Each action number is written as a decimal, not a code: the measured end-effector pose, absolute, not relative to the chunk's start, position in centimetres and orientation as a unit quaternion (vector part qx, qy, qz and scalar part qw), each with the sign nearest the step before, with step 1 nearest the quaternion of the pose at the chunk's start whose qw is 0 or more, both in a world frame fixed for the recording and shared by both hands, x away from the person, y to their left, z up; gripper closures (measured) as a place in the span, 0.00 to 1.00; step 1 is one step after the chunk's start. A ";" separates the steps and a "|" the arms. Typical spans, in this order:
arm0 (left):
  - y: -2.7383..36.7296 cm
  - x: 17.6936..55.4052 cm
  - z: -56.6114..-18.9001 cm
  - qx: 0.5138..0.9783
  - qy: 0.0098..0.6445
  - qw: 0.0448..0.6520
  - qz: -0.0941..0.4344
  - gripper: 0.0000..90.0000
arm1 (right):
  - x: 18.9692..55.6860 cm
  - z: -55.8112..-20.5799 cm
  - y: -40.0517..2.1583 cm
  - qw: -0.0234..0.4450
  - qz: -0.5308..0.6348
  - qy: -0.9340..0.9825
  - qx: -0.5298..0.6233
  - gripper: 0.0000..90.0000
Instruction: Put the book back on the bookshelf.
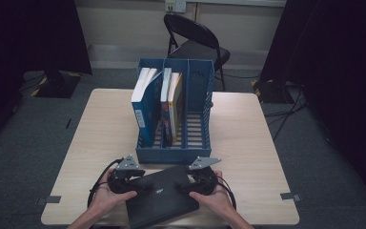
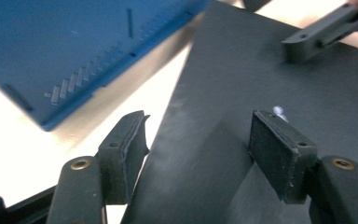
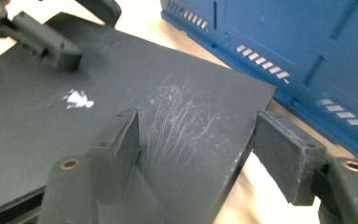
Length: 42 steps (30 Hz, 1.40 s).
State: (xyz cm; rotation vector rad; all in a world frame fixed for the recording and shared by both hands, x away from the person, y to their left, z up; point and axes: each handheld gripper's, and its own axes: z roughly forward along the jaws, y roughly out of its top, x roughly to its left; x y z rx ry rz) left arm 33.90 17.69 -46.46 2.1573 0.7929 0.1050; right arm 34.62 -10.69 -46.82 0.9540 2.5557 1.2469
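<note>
- Nearest the camera, a flat black hardcover book (image 1: 164, 198) with a scuffed matte cover lies on the pale wooden counter (image 1: 248, 143), just in front of the blue plastic three-slot file rack (image 1: 198, 119), apart from it.
- Inside that rack, a blue-spined book (image 1: 143, 107) leans in the left slot, thinner books (image 1: 171, 102) stand in the middle slot, and the right slot is free.
- At the black book's left edge, the left tool (image 2: 198, 140) straddles the edge with its jaws partly open, the pads not pressing.
- At the right edge, the right tool (image 3: 198, 142) likewise straddles the corner, gripping nothing.
- Judged step: taking hold of the black book; next, both tools must clamp its edges, then tip it upright for the rack's free slot.
</note>
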 end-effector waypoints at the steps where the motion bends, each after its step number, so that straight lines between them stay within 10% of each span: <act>1: 17.7 33.9 -46.5 0.855 0.315 0.410 0.041 0.41 | 34.6 -46.8 -10.5 0.072 0.414 0.849 0.322 0.33; 19: 17.5 34.3 -46.7 0.850 0.320 0.417 0.029 0.44 | 27.9 -46.6 -15.1 0.067 0.404 0.848 0.338 0.35; 42: 19.1 32.9 -46.5 0.855 0.312 0.413 0.007 0.50 | 28.7 -46.7 -15.3 0.058 0.401 0.858 0.315 0.52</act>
